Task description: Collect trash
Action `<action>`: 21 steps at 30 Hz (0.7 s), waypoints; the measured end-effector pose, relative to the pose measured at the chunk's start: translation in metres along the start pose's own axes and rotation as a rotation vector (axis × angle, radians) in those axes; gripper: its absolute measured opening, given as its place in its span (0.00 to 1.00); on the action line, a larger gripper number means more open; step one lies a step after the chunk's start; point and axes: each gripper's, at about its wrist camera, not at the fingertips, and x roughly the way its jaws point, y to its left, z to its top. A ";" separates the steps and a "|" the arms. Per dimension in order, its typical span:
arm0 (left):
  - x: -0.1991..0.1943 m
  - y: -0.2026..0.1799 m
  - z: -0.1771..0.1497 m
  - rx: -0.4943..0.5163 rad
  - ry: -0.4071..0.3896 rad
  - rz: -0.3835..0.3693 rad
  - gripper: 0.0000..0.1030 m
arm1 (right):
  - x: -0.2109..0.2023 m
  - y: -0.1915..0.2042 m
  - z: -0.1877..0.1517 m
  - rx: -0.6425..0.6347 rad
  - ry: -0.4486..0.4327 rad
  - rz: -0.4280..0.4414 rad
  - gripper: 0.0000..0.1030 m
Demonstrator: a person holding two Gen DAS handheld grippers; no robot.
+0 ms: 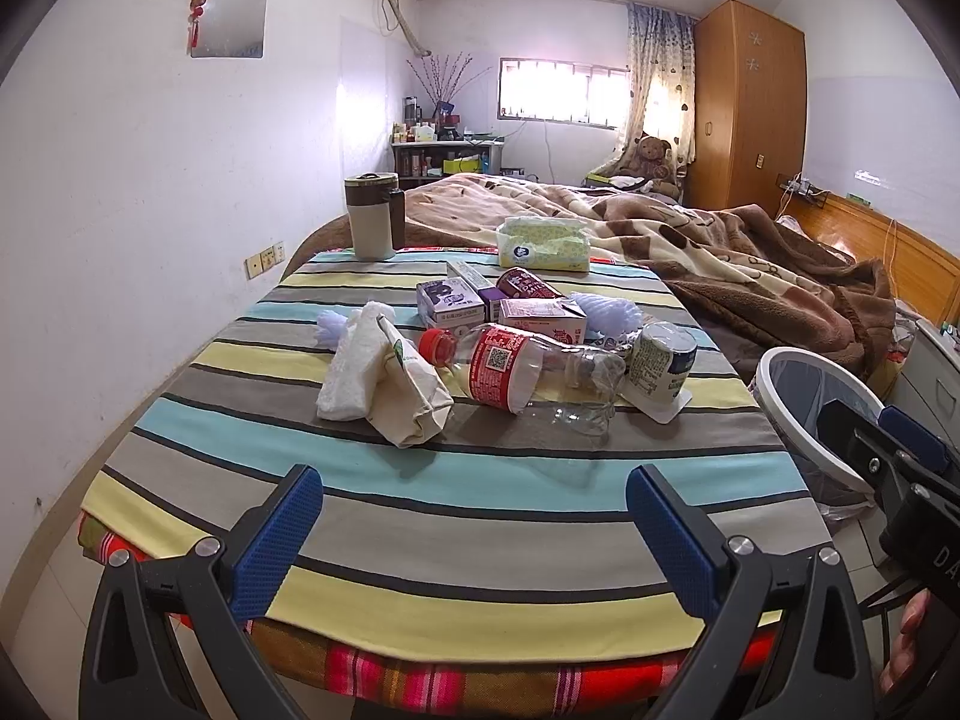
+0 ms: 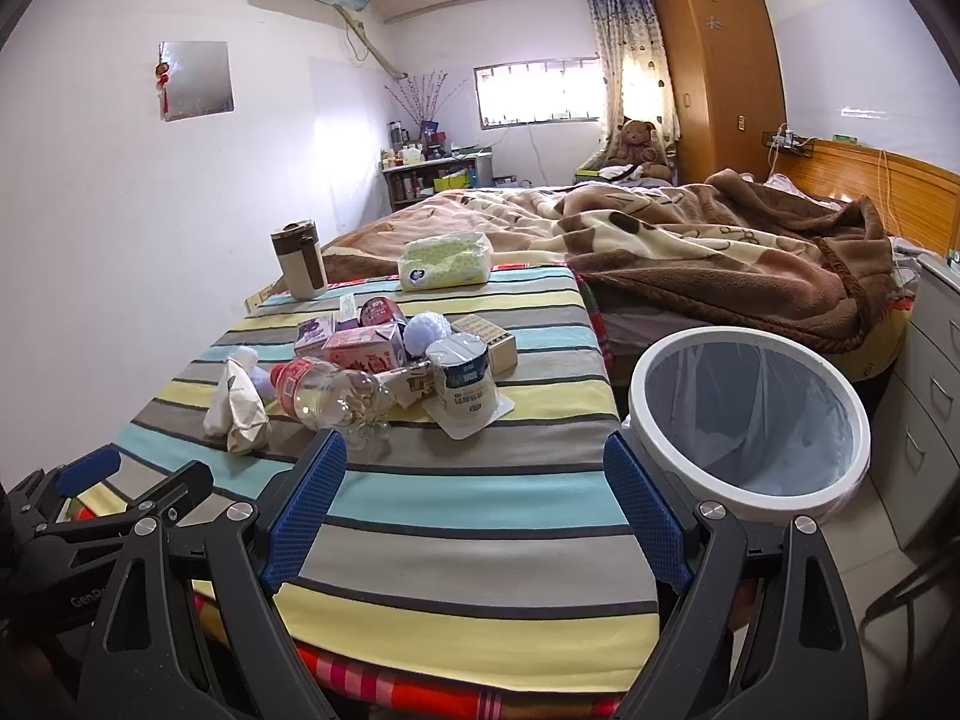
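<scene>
Trash lies in a heap mid-table on the striped cloth (image 1: 480, 480): a clear plastic bottle (image 1: 528, 375) with red cap on its side, a crumpled paper bag (image 1: 408, 390), a white yogurt cup (image 1: 660, 369), small milk cartons (image 1: 450, 300) and a red can (image 1: 522, 283). The bottle (image 2: 327, 393), bag (image 2: 240, 402) and cup (image 2: 465, 387) also show in the right wrist view. A white-rimmed trash bin (image 2: 750, 414) with a liner stands right of the table. My left gripper (image 1: 474, 510) and right gripper (image 2: 474, 480) are both open and empty over the table's near edge.
A tissue pack (image 1: 543, 243) and a brown-and-beige mug (image 1: 372, 216) stand at the table's far end. A bed with a brown blanket (image 2: 690, 246) lies beyond. A wardrobe (image 2: 714, 60) and drawers (image 2: 924, 420) are at the right.
</scene>
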 end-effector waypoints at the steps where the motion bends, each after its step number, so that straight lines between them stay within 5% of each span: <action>1: 0.000 0.000 0.000 0.000 -0.001 0.000 1.00 | 0.000 0.000 0.000 0.001 -0.001 -0.001 0.87; 21: -0.001 0.000 0.000 -0.002 -0.002 0.000 1.00 | -0.002 -0.002 0.000 0.007 -0.003 -0.017 0.87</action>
